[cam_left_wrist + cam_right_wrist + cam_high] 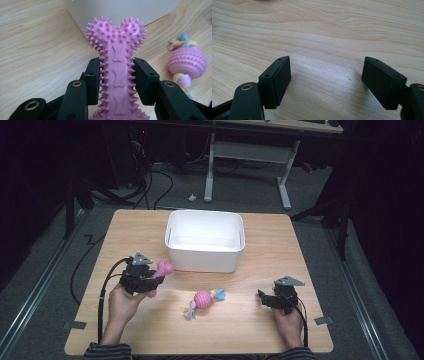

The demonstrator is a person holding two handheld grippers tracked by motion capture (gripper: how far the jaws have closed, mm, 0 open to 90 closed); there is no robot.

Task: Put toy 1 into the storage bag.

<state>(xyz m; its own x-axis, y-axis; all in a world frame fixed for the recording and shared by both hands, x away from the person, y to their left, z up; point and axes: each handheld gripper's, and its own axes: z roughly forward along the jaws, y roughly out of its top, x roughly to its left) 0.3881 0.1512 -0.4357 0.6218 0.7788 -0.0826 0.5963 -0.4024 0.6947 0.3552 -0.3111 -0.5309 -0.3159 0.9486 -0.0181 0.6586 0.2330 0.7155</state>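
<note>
high view: my left gripper (150, 279) pinches the pink bone (161, 272) at 9 o'clock from the ball toy (202, 299). left gripper view: pads (93, 75) squeeze the bone's shaft. right gripper view: my right gripper (325, 82) is spread over bare table (324, 32).

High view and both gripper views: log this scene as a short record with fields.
held item: pink spiked bone toy, clamped at its shaft
left tool: shut on the bone toy, near the bin's front left corner
right tool: open, nothing between its pads, over bare wood
loose item: pink ball toy with rope ends, lying on the table between the two hands
container: white bin, nothing visible inside, at the middle far side
surface: wooden table
</note>
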